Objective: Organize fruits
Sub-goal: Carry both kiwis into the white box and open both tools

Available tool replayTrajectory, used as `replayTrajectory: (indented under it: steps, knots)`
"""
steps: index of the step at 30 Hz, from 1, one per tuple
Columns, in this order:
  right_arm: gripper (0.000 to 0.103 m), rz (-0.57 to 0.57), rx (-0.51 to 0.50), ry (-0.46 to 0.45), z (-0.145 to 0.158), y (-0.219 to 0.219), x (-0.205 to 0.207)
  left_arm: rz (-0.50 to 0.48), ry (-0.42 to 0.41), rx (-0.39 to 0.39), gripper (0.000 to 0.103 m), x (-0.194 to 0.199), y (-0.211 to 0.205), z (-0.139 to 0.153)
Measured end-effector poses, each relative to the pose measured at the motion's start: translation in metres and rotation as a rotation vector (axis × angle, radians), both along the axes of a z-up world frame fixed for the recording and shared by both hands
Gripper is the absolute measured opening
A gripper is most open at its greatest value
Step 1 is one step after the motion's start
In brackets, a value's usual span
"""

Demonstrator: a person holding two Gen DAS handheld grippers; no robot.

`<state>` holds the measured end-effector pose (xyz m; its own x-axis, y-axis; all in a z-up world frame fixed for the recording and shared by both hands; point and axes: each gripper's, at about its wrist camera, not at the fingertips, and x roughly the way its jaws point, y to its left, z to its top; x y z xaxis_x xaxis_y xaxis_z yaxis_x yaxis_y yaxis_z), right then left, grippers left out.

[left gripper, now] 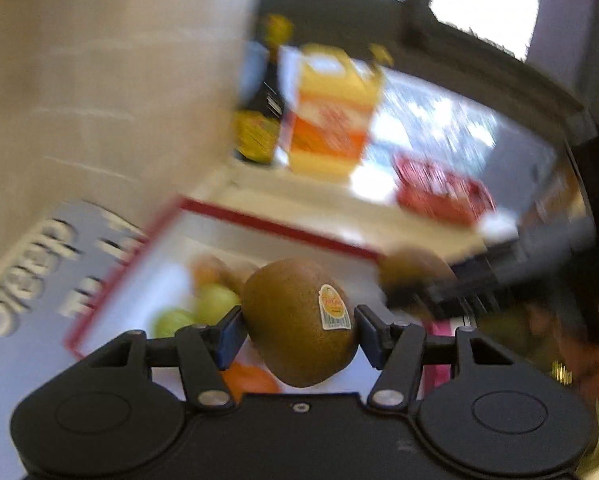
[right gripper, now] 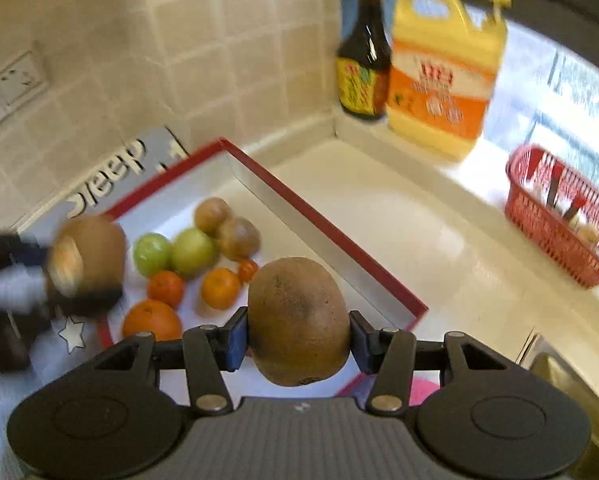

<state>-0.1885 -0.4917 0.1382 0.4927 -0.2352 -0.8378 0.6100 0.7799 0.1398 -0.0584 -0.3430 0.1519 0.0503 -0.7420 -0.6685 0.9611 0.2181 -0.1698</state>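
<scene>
My left gripper (left gripper: 297, 328) is shut on a brown kiwi (left gripper: 291, 312) that bears a small sticker. It hangs over a white box with a red rim (left gripper: 275, 226). My right gripper (right gripper: 297, 336) is shut on a second kiwi (right gripper: 297, 308), above the near corner of that box (right gripper: 323, 220). In the right wrist view the left gripper's kiwi (right gripper: 87, 256) shows blurred at the left, over the box's left edge. Inside the box lie two green fruits (right gripper: 153, 254), several oranges (right gripper: 151, 320) and two brownish kiwis (right gripper: 211, 214).
A dark sauce bottle (right gripper: 363, 60) and a yellow jug (right gripper: 443, 72) stand in the tiled corner. A red mesh basket (right gripper: 559, 208) sits on the white counter at the right. A sink edge (right gripper: 571, 380) shows at the lower right. A grey lettered board (right gripper: 131, 160) leans behind the box.
</scene>
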Motion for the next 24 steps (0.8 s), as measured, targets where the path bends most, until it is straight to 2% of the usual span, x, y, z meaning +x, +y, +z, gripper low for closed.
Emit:
replayTrajectory:
  steps: [5,12,24]
  knots:
    - [0.053,0.027,0.041,0.033,-0.024,-0.001,0.008,-0.130,-0.052,0.133,0.070,-0.039,-0.020,-0.036]
    - [0.053,0.059,0.013,0.132,-0.053,-0.003,0.028,-0.167,-0.060,0.236,0.070,-0.050,-0.040,-0.063]
    - [0.053,0.058,0.012,0.181,-0.068,-0.011,0.038,-0.156,-0.009,0.274,0.071,-0.041,-0.050,-0.078]
